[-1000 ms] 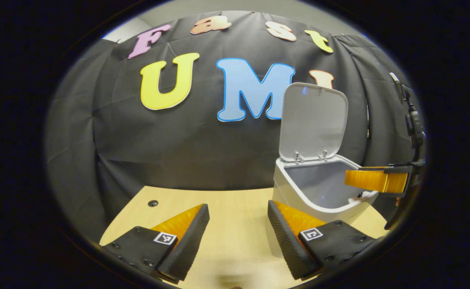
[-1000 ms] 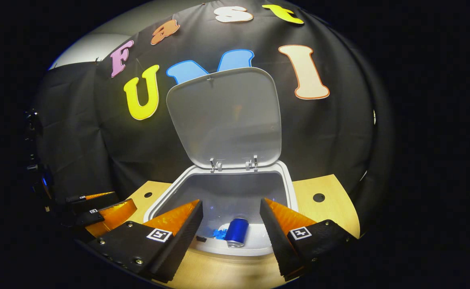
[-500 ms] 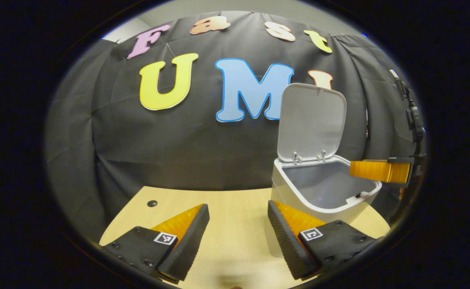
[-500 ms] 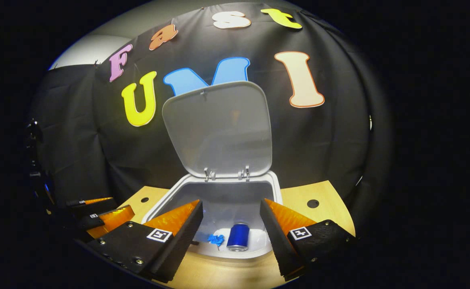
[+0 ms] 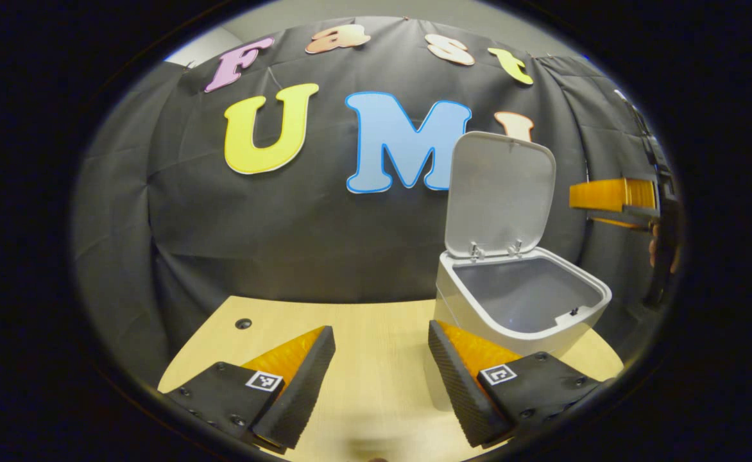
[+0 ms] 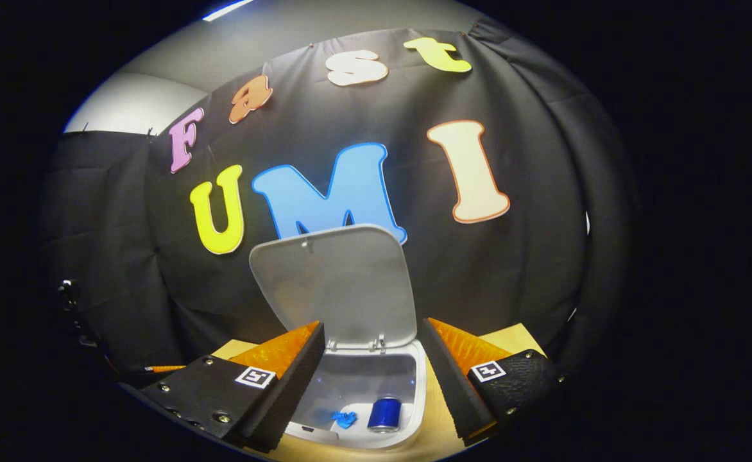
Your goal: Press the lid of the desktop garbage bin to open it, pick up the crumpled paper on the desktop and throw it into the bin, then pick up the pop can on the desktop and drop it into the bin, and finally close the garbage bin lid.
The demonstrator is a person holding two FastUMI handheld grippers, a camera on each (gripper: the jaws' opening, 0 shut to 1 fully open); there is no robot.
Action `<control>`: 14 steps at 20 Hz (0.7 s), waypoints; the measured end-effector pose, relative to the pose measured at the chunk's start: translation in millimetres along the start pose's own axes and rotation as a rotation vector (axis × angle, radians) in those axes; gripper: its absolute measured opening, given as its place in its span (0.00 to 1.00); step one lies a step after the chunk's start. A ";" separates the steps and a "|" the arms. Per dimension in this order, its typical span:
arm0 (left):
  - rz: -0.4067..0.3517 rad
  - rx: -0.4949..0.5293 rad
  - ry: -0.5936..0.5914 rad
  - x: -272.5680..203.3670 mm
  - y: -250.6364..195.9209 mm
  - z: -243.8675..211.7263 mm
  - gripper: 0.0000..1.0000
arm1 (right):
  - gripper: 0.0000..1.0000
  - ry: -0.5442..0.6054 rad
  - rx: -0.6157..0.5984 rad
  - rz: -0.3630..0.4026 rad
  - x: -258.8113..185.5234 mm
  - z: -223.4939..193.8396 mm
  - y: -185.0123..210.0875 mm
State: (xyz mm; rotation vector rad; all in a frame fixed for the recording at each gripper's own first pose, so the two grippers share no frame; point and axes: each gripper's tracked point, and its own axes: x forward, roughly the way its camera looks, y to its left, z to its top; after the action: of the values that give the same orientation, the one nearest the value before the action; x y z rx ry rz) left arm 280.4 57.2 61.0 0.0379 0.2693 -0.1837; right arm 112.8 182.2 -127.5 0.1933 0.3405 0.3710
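The blue pop can (image 6: 384,414) and the small blue crumpled paper (image 6: 344,419) are seen lying inside the white plastic desktop bin (image 5: 459,301); its hinged lid (image 6: 334,282) is upright; both disposals are judged done, only closing is left; the right gripper (image 6: 371,375) and left gripper (image 5: 381,382) are spread, empty.

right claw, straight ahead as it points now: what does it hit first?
Probably the raised bin lid, which stands between the open right claw fingers' line; depth is unclear, and it may pass above it to the black cloth wall.
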 end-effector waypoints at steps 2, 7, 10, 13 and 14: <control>-0.002 0.002 0.001 0.2 -1.1 0.1 1.00 | 0.95 -0.040 0.020 0.002 3.2 18.3 -0.4; -0.008 0.007 0.006 2.1 -2.9 -0.9 1.00 | 0.94 -0.113 0.018 -0.011 15.7 52.6 -7.3; -0.006 0.003 0.012 3.8 -3.9 -2.0 1.00 | 0.99 -0.146 0.052 -0.009 21.1 66.6 -9.6; -0.003 0.004 0.017 7.9 -4.6 -3.3 1.00 | 0.94 -0.183 0.083 -0.019 29.8 79.7 -13.8; -0.001 0.005 0.019 8.3 -4.2 -3.7 1.00 | 0.94 -0.194 0.095 -0.023 31.5 83.0 -15.5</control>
State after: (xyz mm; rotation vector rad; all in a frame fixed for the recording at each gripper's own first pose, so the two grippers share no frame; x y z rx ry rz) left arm 286.5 51.9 55.1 0.0444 0.2875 -0.1846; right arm 175.2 170.0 -63.6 0.3156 0.1689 0.3108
